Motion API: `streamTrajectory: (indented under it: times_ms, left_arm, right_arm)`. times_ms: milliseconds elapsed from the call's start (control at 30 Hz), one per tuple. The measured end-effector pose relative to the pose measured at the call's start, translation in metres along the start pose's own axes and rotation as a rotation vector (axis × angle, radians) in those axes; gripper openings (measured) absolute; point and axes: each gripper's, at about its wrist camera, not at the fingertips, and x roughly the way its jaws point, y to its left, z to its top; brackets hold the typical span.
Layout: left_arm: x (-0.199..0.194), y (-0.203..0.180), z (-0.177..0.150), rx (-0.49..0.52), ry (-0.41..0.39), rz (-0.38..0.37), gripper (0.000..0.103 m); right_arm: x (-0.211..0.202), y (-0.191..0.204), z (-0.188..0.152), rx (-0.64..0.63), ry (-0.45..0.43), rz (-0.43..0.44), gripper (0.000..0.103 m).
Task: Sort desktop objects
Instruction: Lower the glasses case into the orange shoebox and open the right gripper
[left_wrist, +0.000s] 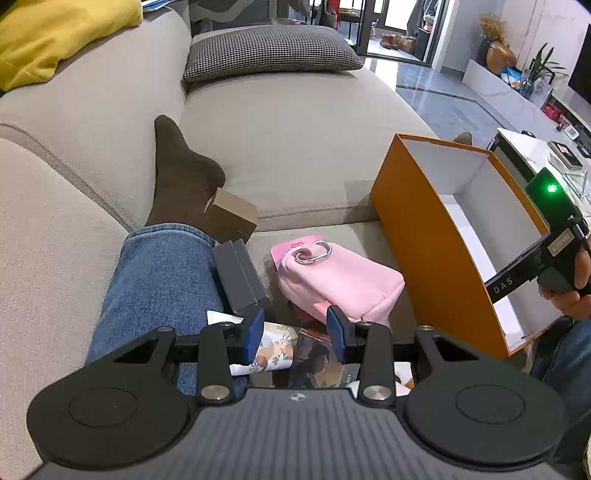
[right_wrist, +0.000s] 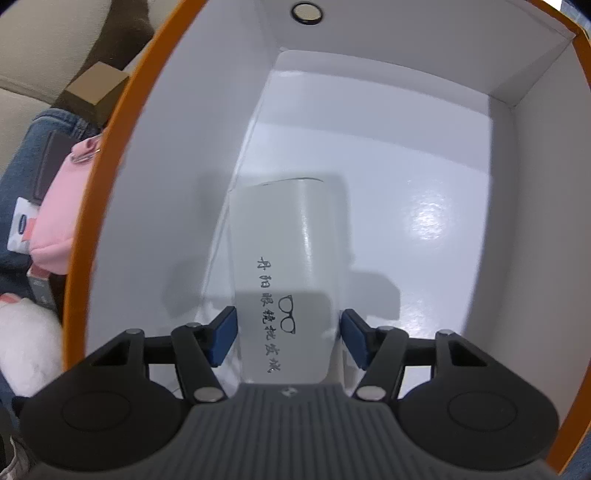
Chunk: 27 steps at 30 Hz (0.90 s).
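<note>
On the far left a person's leg in blue jeans (left_wrist: 159, 280), ending in a brown sock (left_wrist: 181, 177), stretches across the beige sofa (left_wrist: 288, 147). Just right of the sock lies a small brown cardboard box (left_wrist: 231, 216), and nearer, against the jeans, a dark grey box (left_wrist: 240, 277). The left gripper (left_wrist: 295, 334) hangs over the near clutter with its blue pads standing apart and clasping nothing; beneath them lie a floral-printed packet (left_wrist: 275, 350) and a dark printed booklet (left_wrist: 314, 362). Just beyond the pads sits a pink pouch (left_wrist: 340, 280) with a silver carabiner (left_wrist: 314, 253) on its top, touching or nearly touching the left wall of the orange box (left_wrist: 424, 251). That box stands open on the sofa to the right, white inside.

The right gripper (right_wrist: 288, 334) points down into the orange box (right_wrist: 110, 177), held by a hand (left_wrist: 572, 295) at the right edge of the left wrist view. Between its blue pads is a white glasses case (right_wrist: 288, 266) printed with dark characters and a small spectacles drawing, lying lengthwise toward the left side of the box floor. A sliver of gap shows beside the right pad, so I cannot tell whether the pads press on the case
</note>
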Motion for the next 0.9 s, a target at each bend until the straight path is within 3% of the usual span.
streamTrajectory:
  times_ms: [133,267,533,667,767,900]
  left_arm:
    - [-0.004,-0.005,0.0,0.023,-0.006,-0.003,0.043]
    - [-0.005,-0.007,0.002,0.025,-0.01,-0.005,0.043]
    - [0.004,-0.014,0.008,0.032,0.013,0.004,0.043]
    - [0.008,-0.017,0.008,0.035,0.028,0.01,0.043]
    - [0.008,-0.018,0.008,0.041,0.032,0.014,0.043]
    - [0.011,-0.02,0.01,0.044,0.038,0.016,0.043]
  right_arm:
    - [0.002,0.007,0.001,0.009,-0.009,0.021,0.064]
    - [0.0,0.0,0.006,0.084,-0.004,0.099,0.062]
    - [-0.019,-0.013,0.011,0.029,-0.043,0.131,0.061]
    - [-0.004,-0.023,0.013,0.03,-0.025,0.16,0.057]
    - [-0.002,-0.006,-0.016,0.04,-0.007,0.159,0.057]
    - [0.009,-0.01,-0.023,0.095,-0.012,0.169,0.054]
